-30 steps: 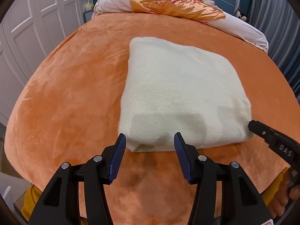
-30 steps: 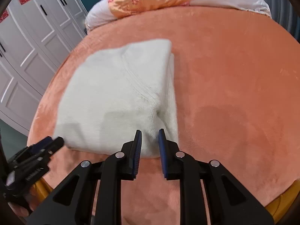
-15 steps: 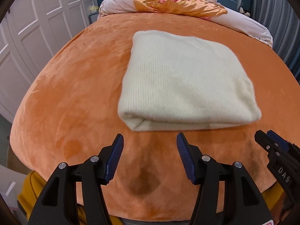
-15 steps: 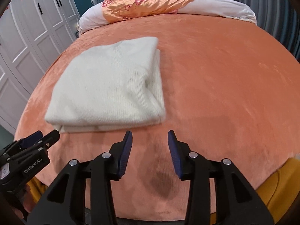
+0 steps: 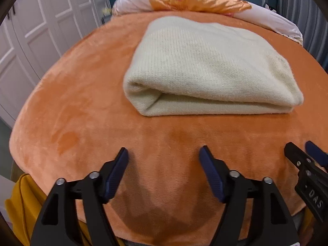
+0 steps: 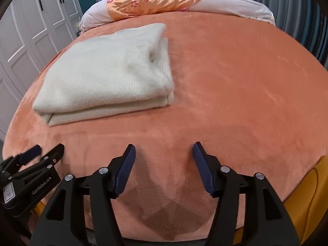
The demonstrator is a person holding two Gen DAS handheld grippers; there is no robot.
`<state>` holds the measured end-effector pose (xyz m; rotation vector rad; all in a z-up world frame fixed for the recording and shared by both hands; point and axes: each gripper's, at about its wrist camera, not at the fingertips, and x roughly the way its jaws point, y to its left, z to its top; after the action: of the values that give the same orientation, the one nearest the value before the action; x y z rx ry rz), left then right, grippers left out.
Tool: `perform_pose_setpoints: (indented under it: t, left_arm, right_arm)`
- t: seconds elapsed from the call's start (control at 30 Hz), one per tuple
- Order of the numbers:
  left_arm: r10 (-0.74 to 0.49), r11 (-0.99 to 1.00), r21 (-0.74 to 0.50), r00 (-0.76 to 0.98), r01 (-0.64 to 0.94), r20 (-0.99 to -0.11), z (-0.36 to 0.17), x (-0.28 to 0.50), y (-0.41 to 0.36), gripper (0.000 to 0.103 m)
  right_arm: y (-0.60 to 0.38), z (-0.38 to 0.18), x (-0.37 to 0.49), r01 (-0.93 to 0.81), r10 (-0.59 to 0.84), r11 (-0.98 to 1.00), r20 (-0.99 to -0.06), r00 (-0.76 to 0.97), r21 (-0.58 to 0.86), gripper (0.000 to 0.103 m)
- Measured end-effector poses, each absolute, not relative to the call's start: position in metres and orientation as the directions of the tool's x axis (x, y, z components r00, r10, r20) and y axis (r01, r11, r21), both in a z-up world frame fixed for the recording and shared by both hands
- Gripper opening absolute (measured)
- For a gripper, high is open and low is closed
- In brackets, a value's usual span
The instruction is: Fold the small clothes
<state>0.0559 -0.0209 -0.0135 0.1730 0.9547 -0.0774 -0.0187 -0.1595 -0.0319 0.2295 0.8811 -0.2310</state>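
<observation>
A cream knitted sweater [image 5: 205, 65] lies folded into a thick rectangle on the orange blanket [image 5: 82, 94]; in the right wrist view the sweater [image 6: 106, 71] sits at the left. My left gripper [image 5: 164, 157] is open and empty, low over the blanket, well short of the sweater's near edge. My right gripper [image 6: 164, 153] is open and empty, near the bed's front edge, to the right of the sweater. Each gripper shows in the other's view: the right one [image 5: 305, 155] at the right edge, the left one [image 6: 45, 153] at the lower left.
A pink quilt with an orange floral cover [image 6: 155, 0] lies along the head of the bed. White wardrobe doors [image 5: 41, 26] stand at the left, a striped curtain [image 6: 297, 10] at the right. Mustard-yellow cloth [image 6: 307, 196] shows below the bed's front edge.
Both grippers have drawn back from the sweater's near edge toward the front of the bed. The right gripper, nearly shut at the sweater's corner a second ago, has opened wide. The sweater stays folded.
</observation>
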Motion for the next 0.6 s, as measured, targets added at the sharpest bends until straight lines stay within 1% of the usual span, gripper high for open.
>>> perform_pose_setpoints:
  t: [0.03, 0.1, 0.13, 0.2, 0.33, 0.43, 0.57, 0.6]
  left_arm:
    - [0.015, 0.984, 0.116, 0.582, 0.137, -0.813, -0.015, 0.056, -0.021, 0.076]
    - [0.029, 0.988, 0.115, 0.597, 0.107, -0.802, -0.018, 0.055, -0.019, 0.084]
    - [0.032, 0.989, 0.113, 0.601, 0.098, -0.799, -0.019, 0.055, -0.018, 0.087]
    - [0.033, 0.992, 0.099, 0.611, 0.075, -0.791, -0.021, 0.054, -0.014, 0.092]
    - [0.041, 0.992, 0.105, 0.636, 0.064, -0.771, -0.024, 0.052, -0.015, 0.094]
    - [0.054, 0.991, 0.123, 0.658, 0.059, -0.751, -0.025, 0.048, -0.019, 0.094]
    - [0.044, 0.993, 0.104, 0.663, 0.051, -0.747, -0.026, 0.05, -0.017, 0.094]
    - [0.044, 0.993, 0.103, 0.663, 0.05, -0.748, -0.026, 0.051, -0.017, 0.098]
  right_arm:
    - [-0.157, -0.033, -0.019, 0.281, -0.11, 0.956, -0.777, 0.62, 0.089, 0.065]
    - [-0.15, -0.036, -0.018, 0.268, -0.13, 0.962, -0.771, 0.623, 0.055, 0.07]
    - [-0.148, -0.037, -0.018, 0.266, -0.137, 0.963, -0.768, 0.625, 0.045, 0.074]
    - [-0.142, -0.039, -0.019, 0.264, -0.15, 0.964, -0.76, 0.632, 0.029, 0.079]
    - [-0.136, -0.044, -0.021, 0.263, -0.176, 0.965, -0.745, 0.644, -0.001, 0.089]
    - [-0.135, -0.046, -0.021, 0.266, -0.19, 0.964, -0.735, 0.651, -0.013, 0.09]
    - [-0.137, -0.048, -0.022, 0.277, -0.195, 0.961, -0.732, 0.653, -0.009, 0.094]
    - [-0.137, -0.048, -0.022, 0.278, -0.196, 0.96, -0.732, 0.652, -0.008, 0.094]
